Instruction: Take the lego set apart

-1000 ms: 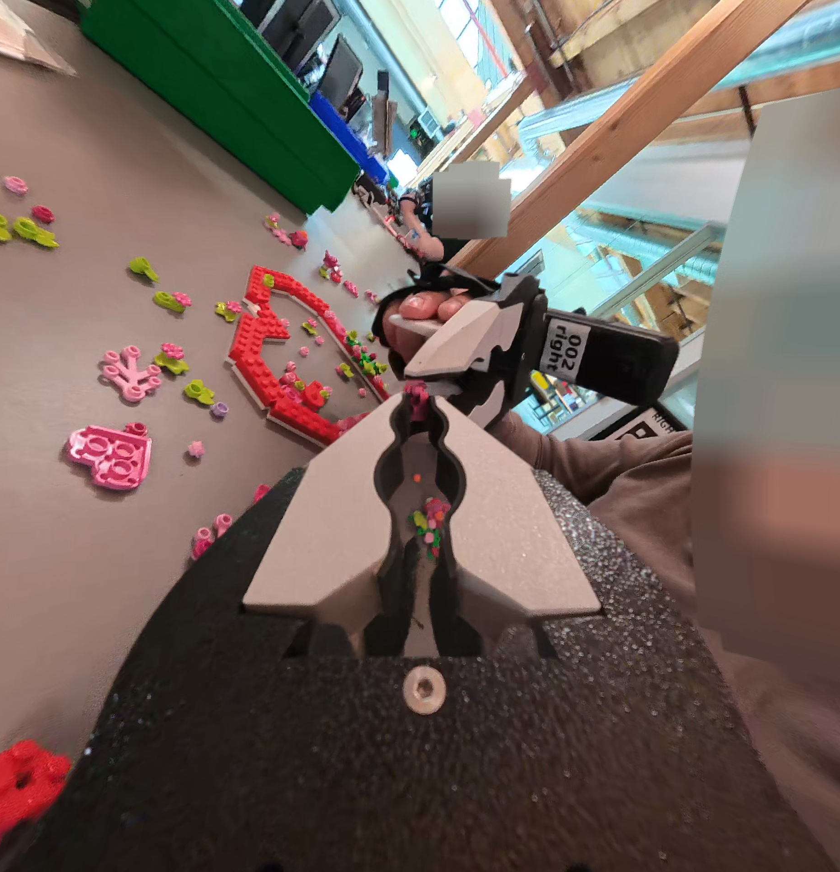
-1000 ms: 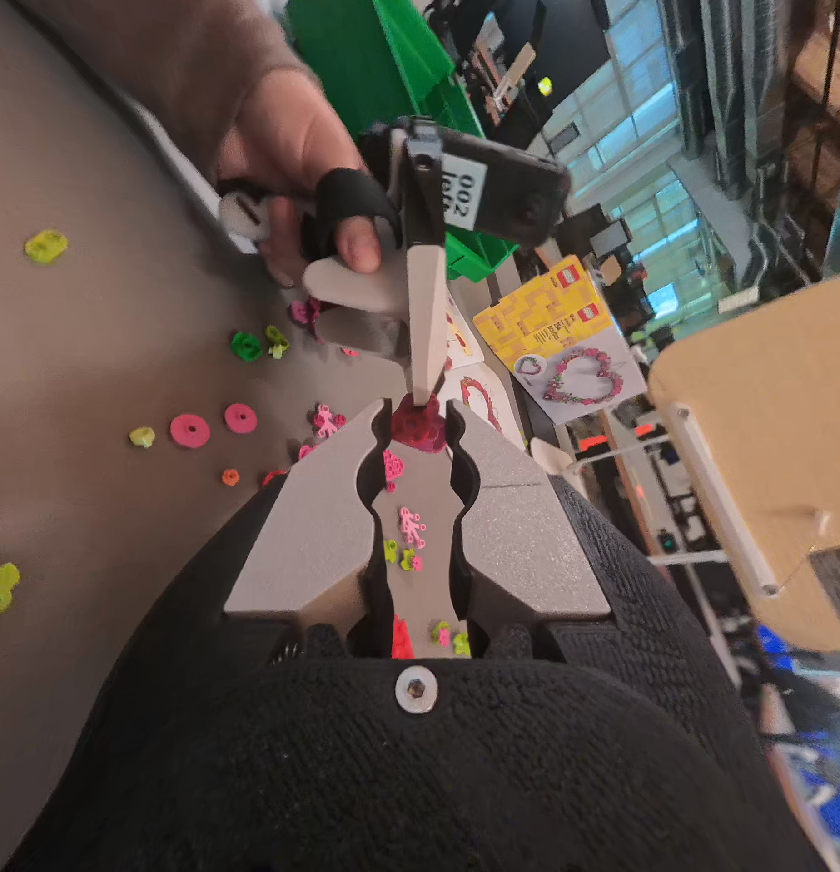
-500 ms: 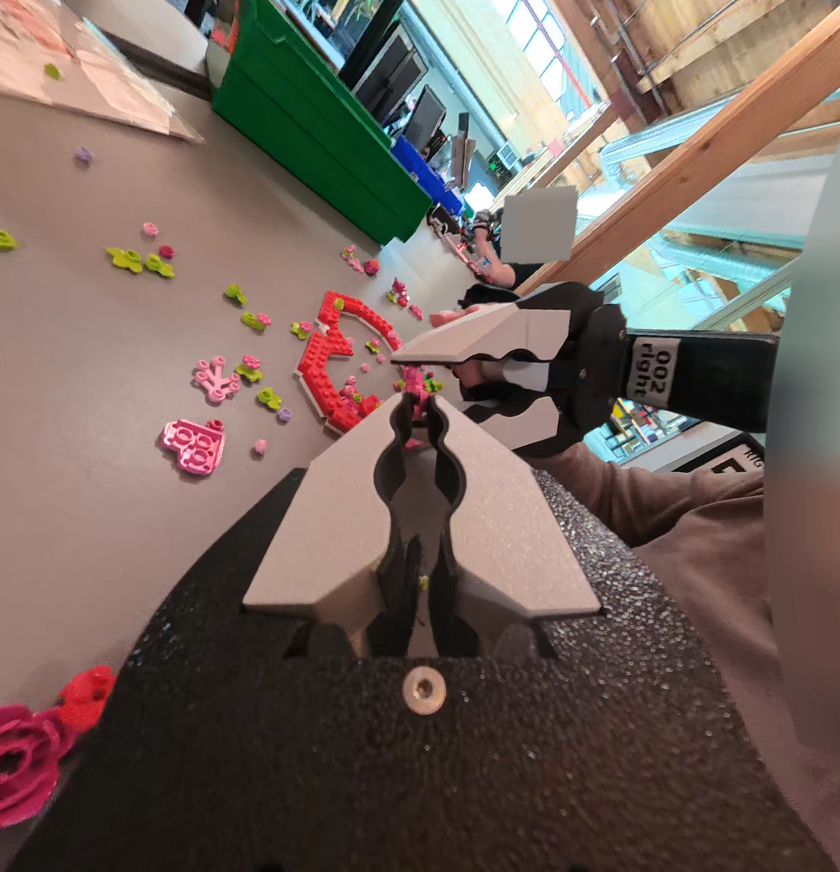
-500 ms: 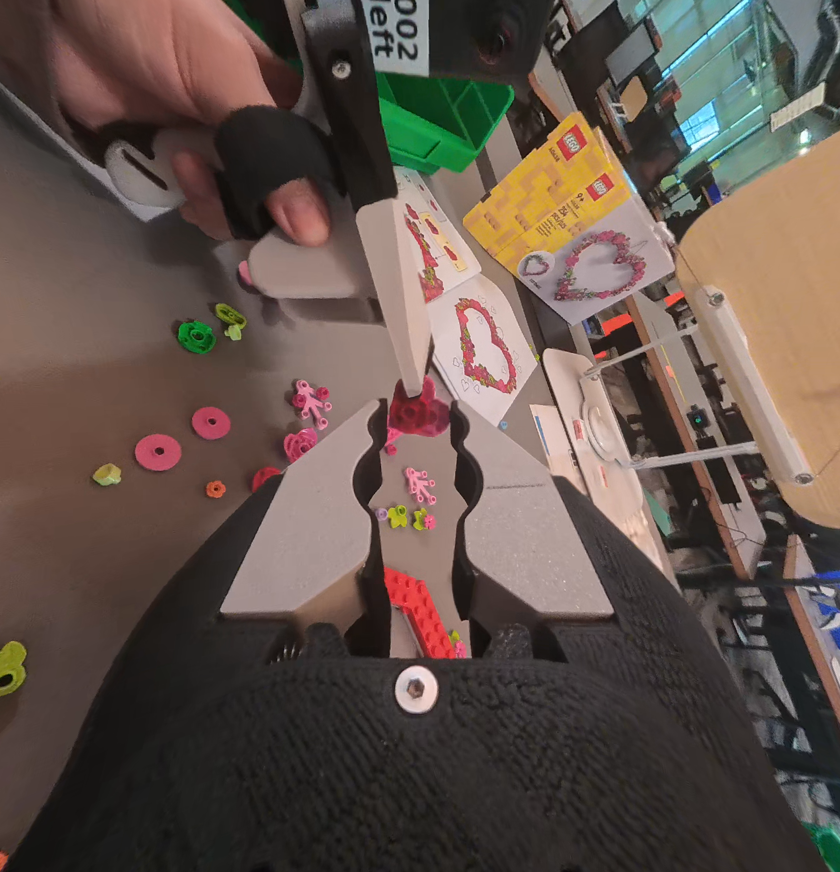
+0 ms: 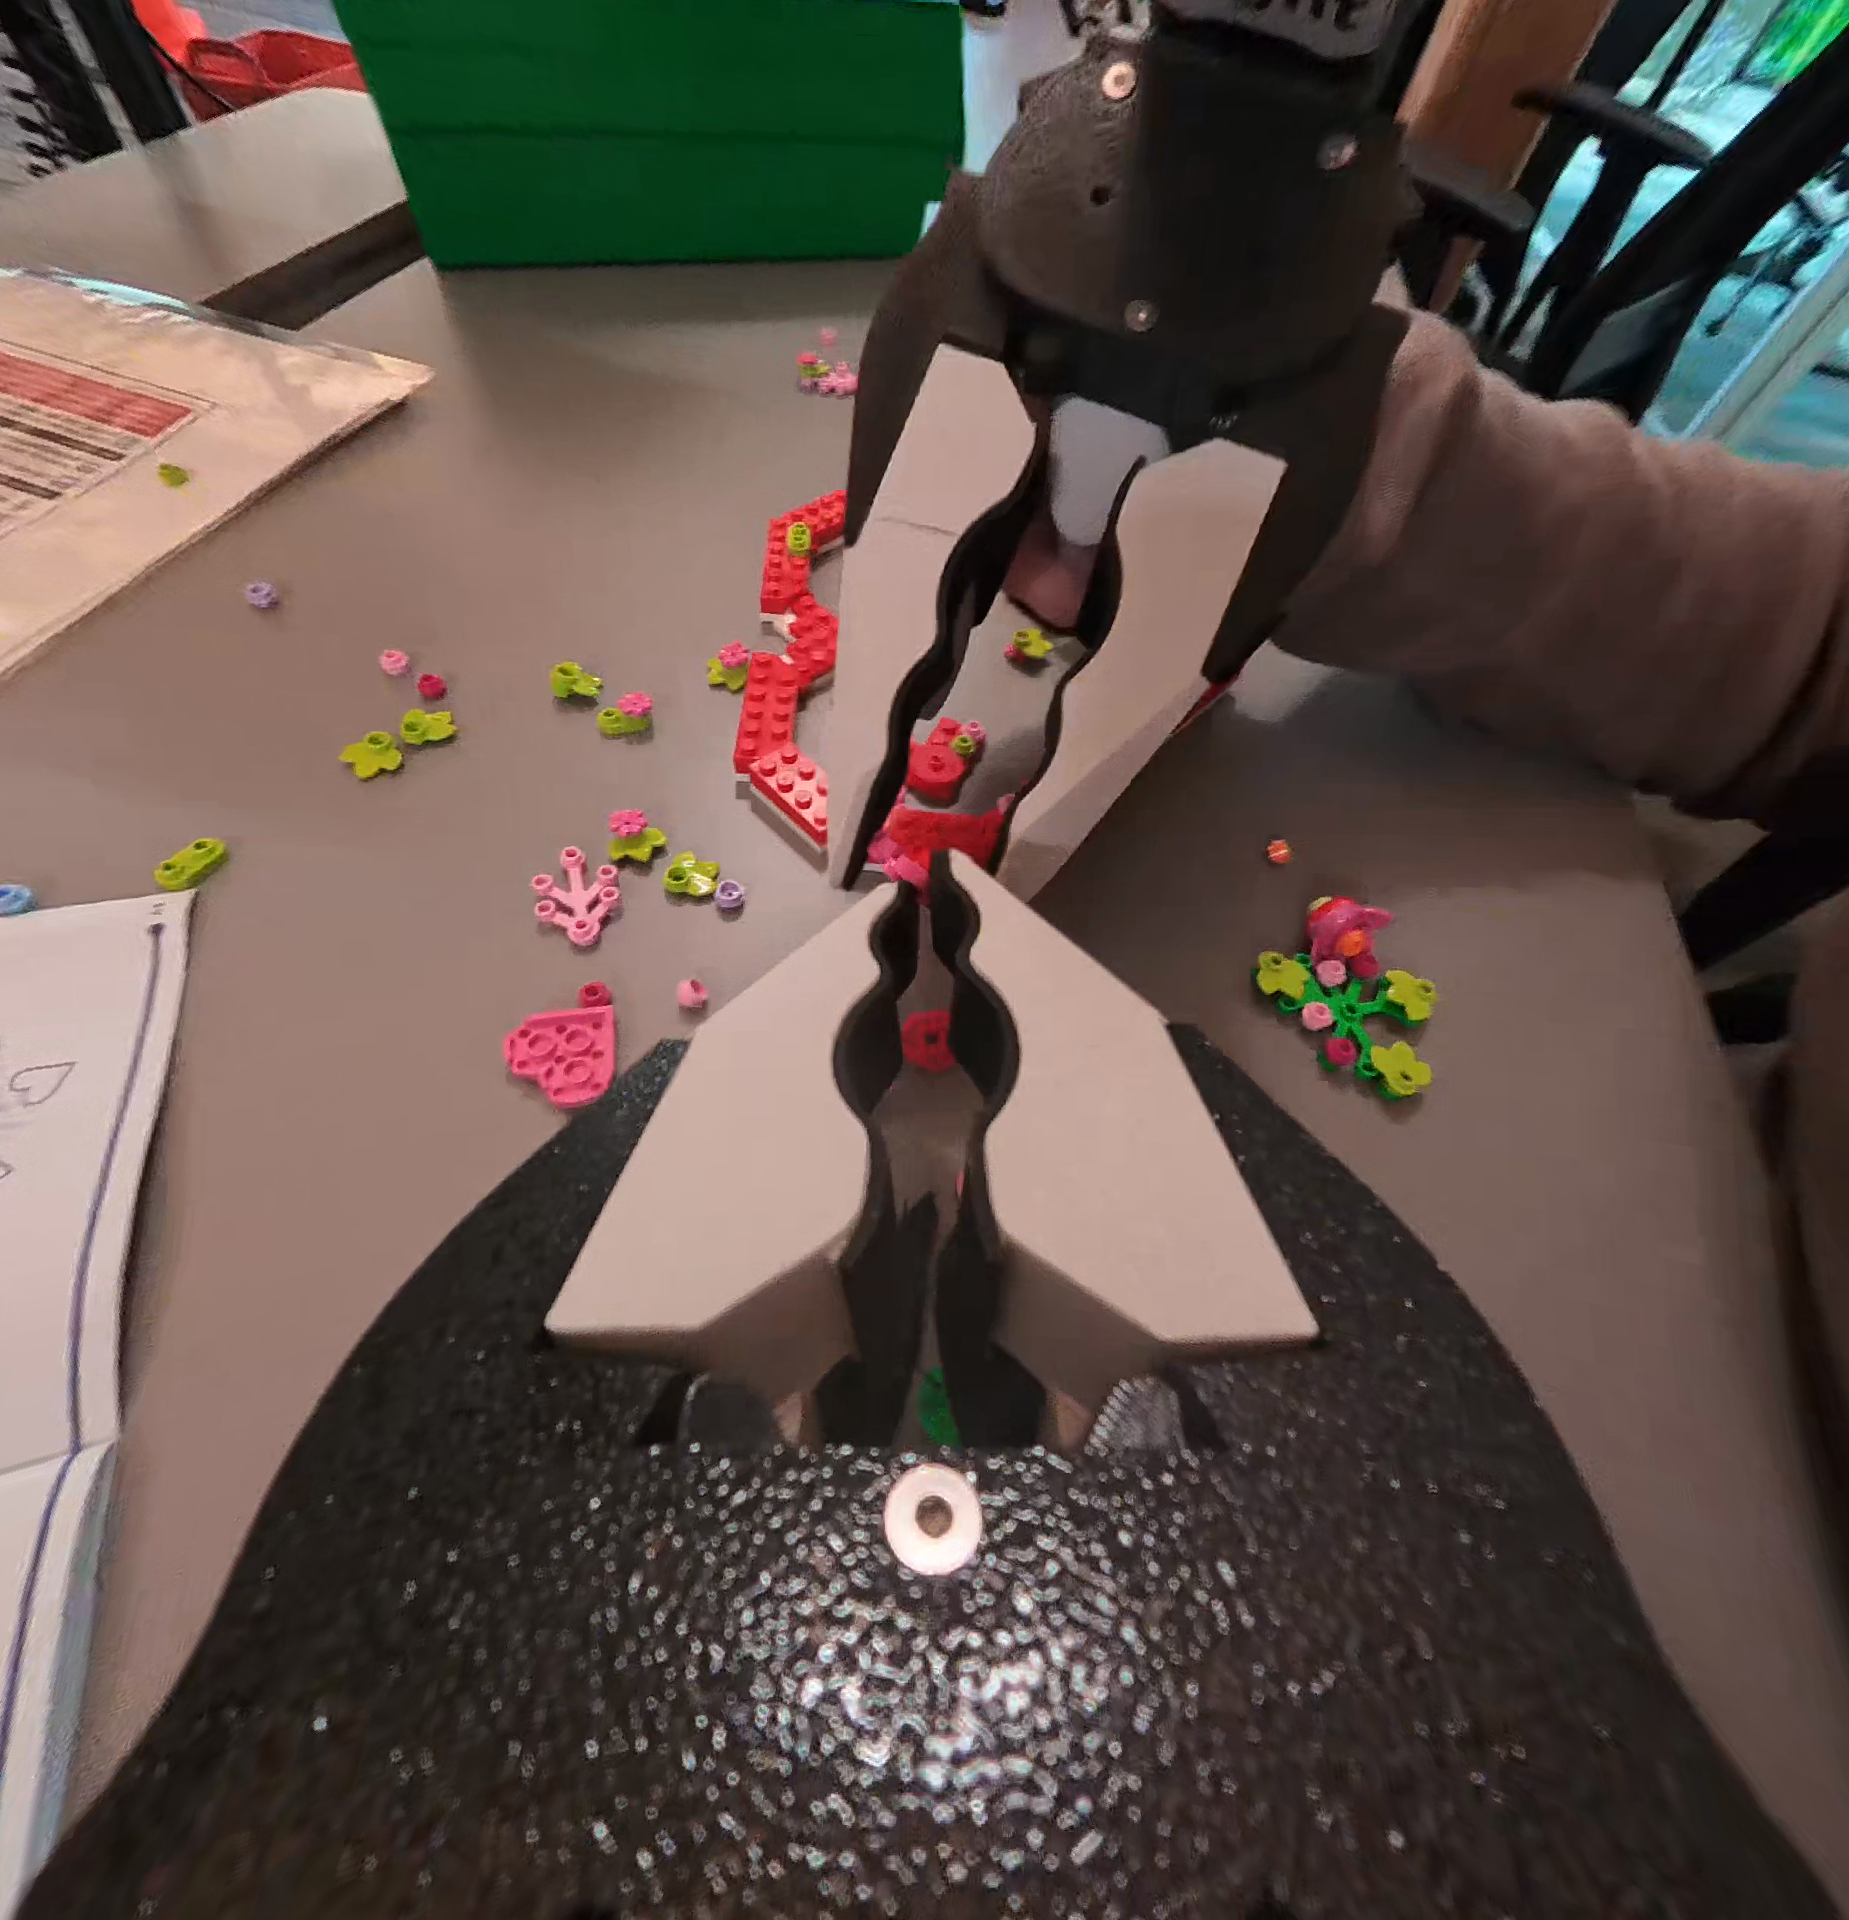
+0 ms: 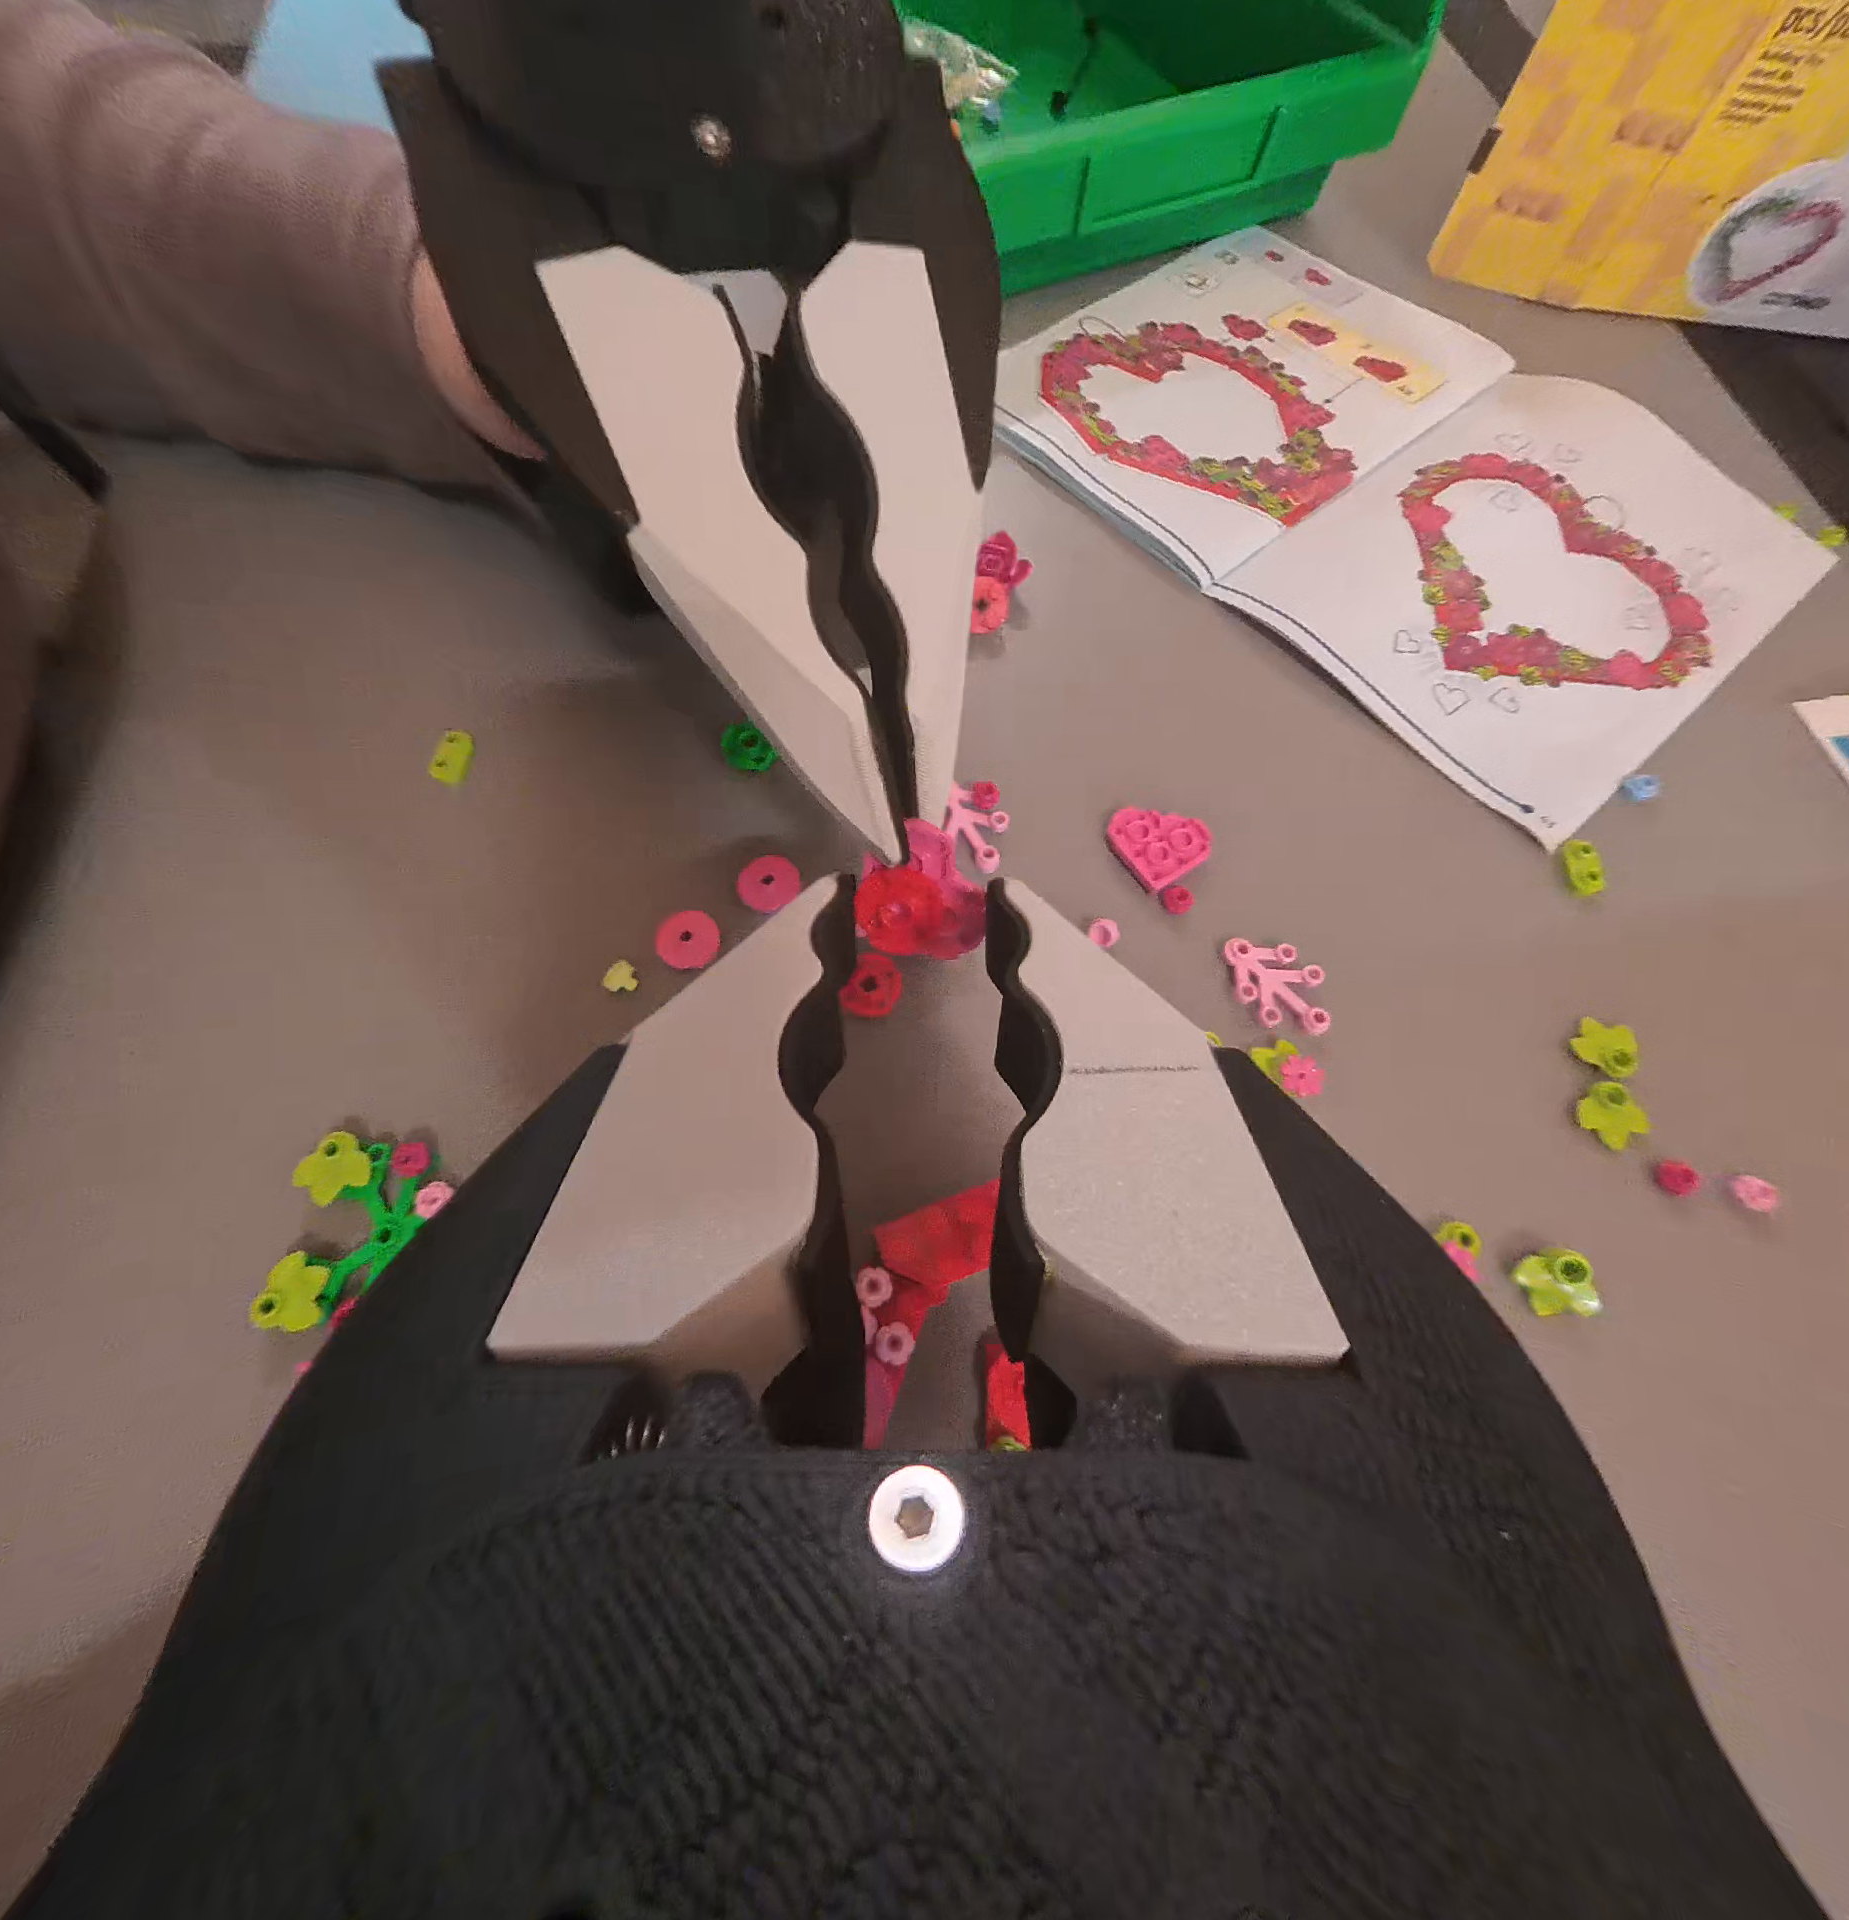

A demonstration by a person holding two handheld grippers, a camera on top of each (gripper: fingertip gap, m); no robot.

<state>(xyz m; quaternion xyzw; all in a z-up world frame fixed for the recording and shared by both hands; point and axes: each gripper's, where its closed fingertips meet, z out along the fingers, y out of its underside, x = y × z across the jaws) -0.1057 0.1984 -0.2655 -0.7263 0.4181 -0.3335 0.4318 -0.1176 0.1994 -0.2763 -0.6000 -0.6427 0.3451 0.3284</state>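
Note:
A small flower cluster hangs just above the grey table between both grippers. My right gripper (image 6: 920, 899) is shut on its red flower piece (image 6: 899, 914). My left gripper (image 6: 899, 847) comes in from the opposite side, shut on the pink piece (image 6: 935, 857) stuck to that flower. In the left wrist view my left gripper (image 5: 918, 883) meets the right gripper (image 5: 935, 868) tip to tip over the red flower piece (image 5: 941, 831). The red heart frame (image 5: 785, 717) lies on the table under the right gripper, partly hidden by it.
Loose pink, red and lime pieces lie all around, with a pink heart plate (image 6: 1159, 844) and a green stem cluster (image 5: 1341, 1013). An open instruction booklet (image 6: 1419, 520), a yellow box (image 6: 1678, 156) and a green bin (image 6: 1159, 135) stand farther back. Papers (image 5: 120, 416) lie at left. The grippers are tip to tip, or close to it.
Both grippers have swung from a tilted, raised pose down to just above the table, still joined at the flower cluster. The grip on it has not changed.

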